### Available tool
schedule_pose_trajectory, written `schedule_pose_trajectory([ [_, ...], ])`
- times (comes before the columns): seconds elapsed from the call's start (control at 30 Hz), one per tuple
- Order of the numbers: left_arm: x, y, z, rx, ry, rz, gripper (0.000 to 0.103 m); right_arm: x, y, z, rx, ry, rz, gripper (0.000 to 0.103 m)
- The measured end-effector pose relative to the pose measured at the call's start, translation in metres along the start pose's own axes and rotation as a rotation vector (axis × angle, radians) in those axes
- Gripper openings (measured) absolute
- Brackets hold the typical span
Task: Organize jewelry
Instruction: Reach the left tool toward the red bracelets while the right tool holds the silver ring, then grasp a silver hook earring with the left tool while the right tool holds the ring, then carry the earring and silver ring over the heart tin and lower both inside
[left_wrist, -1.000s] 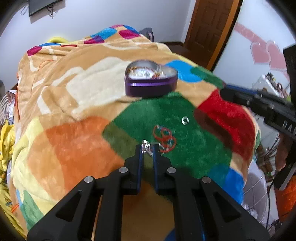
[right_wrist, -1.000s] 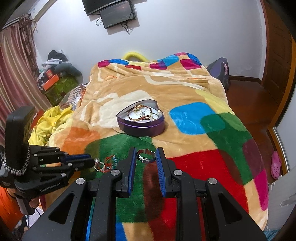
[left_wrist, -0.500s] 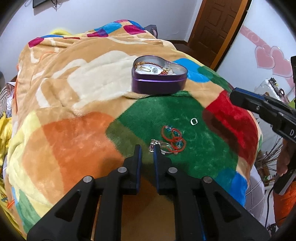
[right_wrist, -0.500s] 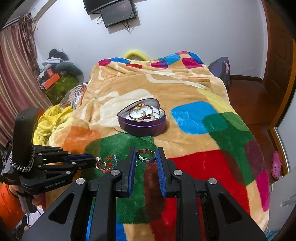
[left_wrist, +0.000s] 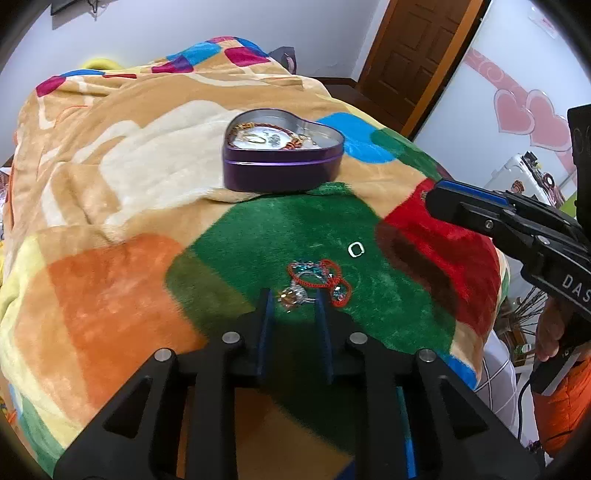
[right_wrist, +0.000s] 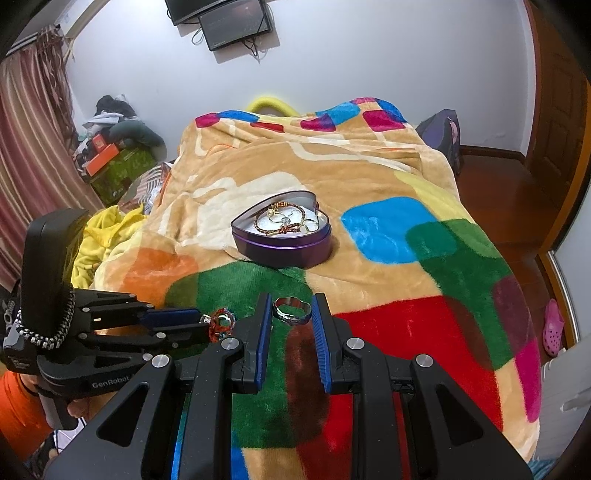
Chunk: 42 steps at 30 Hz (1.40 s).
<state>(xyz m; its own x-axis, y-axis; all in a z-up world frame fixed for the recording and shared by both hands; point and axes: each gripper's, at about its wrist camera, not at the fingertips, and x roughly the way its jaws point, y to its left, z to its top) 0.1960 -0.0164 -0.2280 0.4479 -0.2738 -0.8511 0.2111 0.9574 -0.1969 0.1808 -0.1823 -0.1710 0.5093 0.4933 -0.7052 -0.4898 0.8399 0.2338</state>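
Our left gripper (left_wrist: 291, 306) has its jaws spread, nothing pinched. A small clear-stone ring (left_wrist: 292, 296) lies on the green patch right in the gap at the tips, lined up for a close. Touching it on the far side is the tangled red bracelet (left_wrist: 321, 278), so a sloppy pinch could drag that along too.

Our right gripper (right_wrist: 291, 314) has its jaws parted around a wavy silver bangle (right_wrist: 291, 311). The pads sit close on both sides, but we cannot tell whether they grip it or just frame it; it looks raised off the blanket, so likely held.

Further out: a small silver ring (left_wrist: 356, 249) sits alone on the green, apart from the tangle. The purple heart tin (right_wrist: 282, 236) stands open past the green patch, on the tan part of the blanket (right_wrist: 388, 184), with bracelets and rings already inside. That's the drop target, so it's kept lidless and within reach of both grippers.

Our read: roughly mid-task, with four loose pieces still outside the tin. The plush pile is soft, so small rings may sink when pressed.
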Motion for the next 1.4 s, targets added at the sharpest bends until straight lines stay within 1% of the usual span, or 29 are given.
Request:
schedule_pose_trajectory([
  [0.27, 0.004, -0.002, 0.001, -0.002, -0.018, 0.009, 0.024, 0.001, 0.001, -0.001, -0.001, 0.003, 0.001, 0.020],
  [0.33, 0.002, 0.000, 0.001, -0.006, -0.027, 0.016, 0.012, 0.000, 0.001, -0.001, 0.000, -0.002, 0.001, 0.020],
  [0.37, 0.001, 0.001, 0.001, -0.007, -0.028, 0.020, 0.011, 0.000, 0.001, 0.000, 0.000, -0.004, 0.002, 0.020],
  [0.47, -0.006, 0.006, 0.002, -0.020, -0.050, 0.037, 0.011, -0.002, 0.003, 0.004, -0.001, -0.018, 0.004, 0.020],
  [0.6, -0.015, 0.013, 0.005, -0.036, -0.073, 0.041, 0.011, -0.005, 0.005, 0.010, -0.003, -0.035, 0.010, 0.020],
  [0.87, -0.039, 0.016, 0.019, -0.039, -0.157, 0.077, 0.011, -0.005, 0.012, 0.021, -0.018, -0.054, 0.016, 0.020],
  [1.13, -0.057, 0.016, 0.044, -0.034, -0.234, 0.072, 0.011, -0.008, 0.017, 0.041, -0.033, -0.096, 0.025, 0.020],
  [1.4, -0.055, 0.019, 0.064, -0.029, -0.265, 0.061, 0.011, 0.000, 0.018, 0.057, -0.038, -0.121, 0.032, 0.020],
])
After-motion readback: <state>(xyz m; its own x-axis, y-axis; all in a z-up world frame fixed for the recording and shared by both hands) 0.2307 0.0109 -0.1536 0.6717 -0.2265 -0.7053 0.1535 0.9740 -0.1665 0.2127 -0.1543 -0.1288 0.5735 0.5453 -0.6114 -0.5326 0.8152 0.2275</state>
